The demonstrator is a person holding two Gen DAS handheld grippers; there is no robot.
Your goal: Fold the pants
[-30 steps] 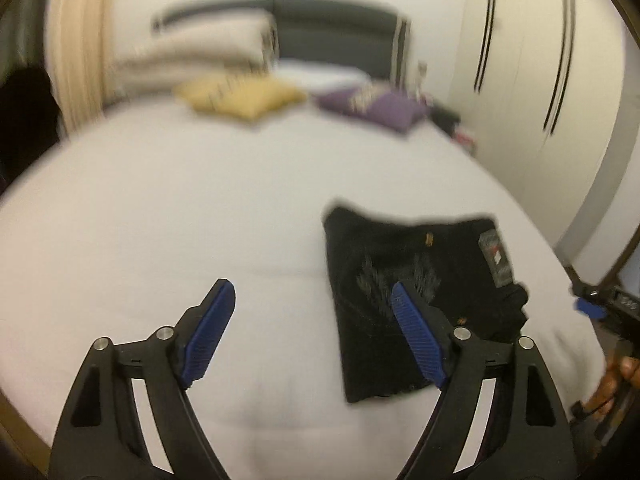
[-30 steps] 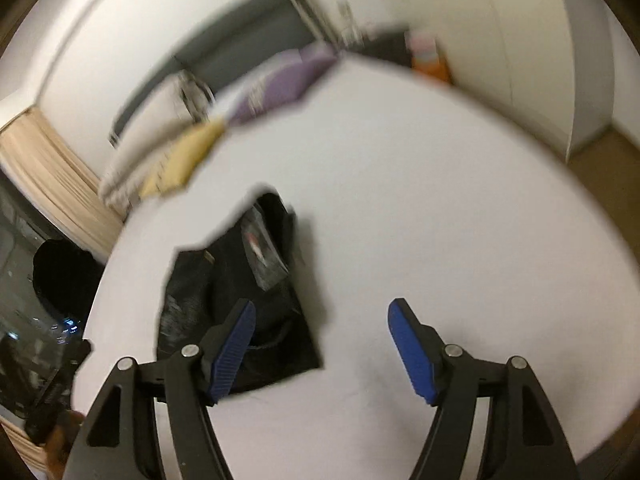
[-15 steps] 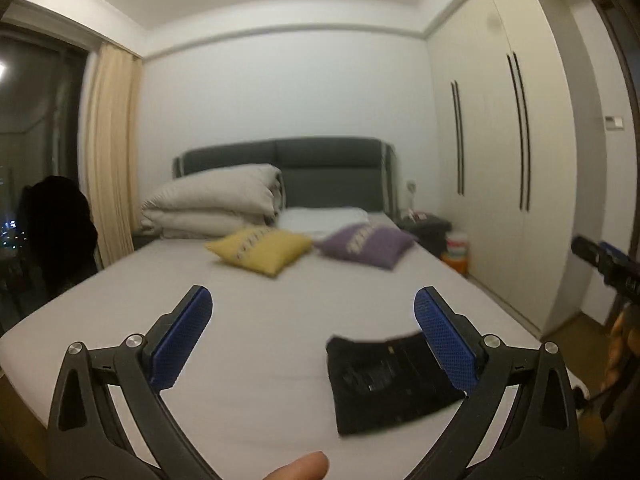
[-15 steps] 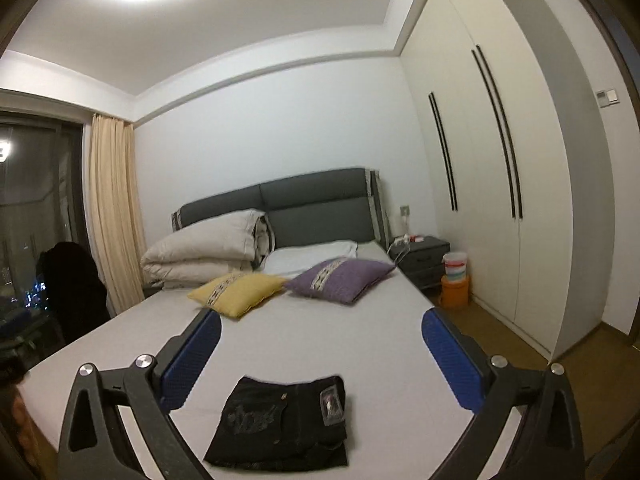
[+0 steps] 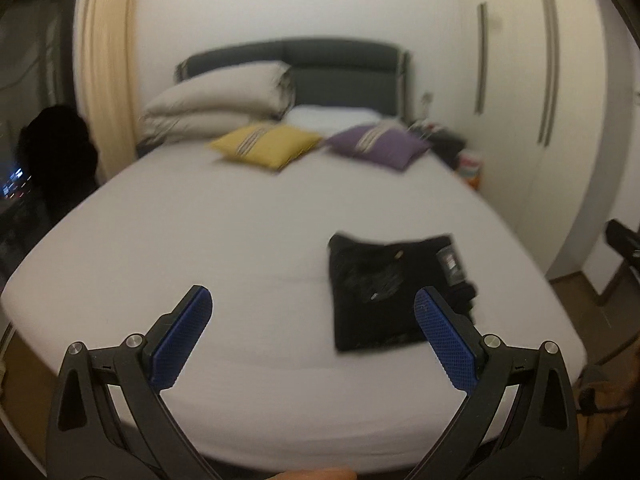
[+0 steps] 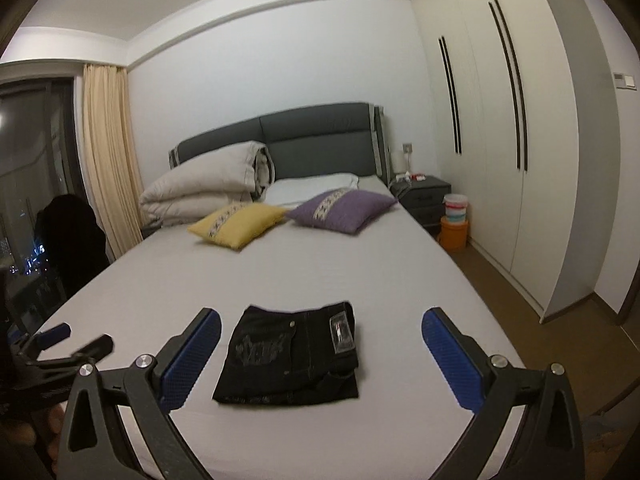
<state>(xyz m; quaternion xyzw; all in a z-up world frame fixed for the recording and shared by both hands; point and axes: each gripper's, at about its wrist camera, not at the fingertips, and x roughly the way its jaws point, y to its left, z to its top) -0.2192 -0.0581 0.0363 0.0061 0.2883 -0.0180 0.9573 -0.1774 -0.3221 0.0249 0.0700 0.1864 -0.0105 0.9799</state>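
Folded black pants point(image 6: 294, 354) lying on white bed point(image 6: 280, 264), yellow pillow point(image 6: 236, 224), purple pillow point(image 6: 344, 210), wardrobe point(image 6: 500, 140) standing alongside; left gripper point(image 5: 314, 334) and right gripper point(image 6: 320, 346) both hanging released

- The left gripper point(image 5: 312, 312) was held in the air, its blue-padded fingers point(image 5: 180, 344) spread wide with nothing between them.
- The right gripper point(image 6: 320, 332) likewise hung level, fingers point(image 6: 452, 364) spread wide apart and empty.

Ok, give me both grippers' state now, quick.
Left gripper: open, holding nothing, off the folded black pants.
Right gripper: open, holding nothing, back from the pants on the bed.
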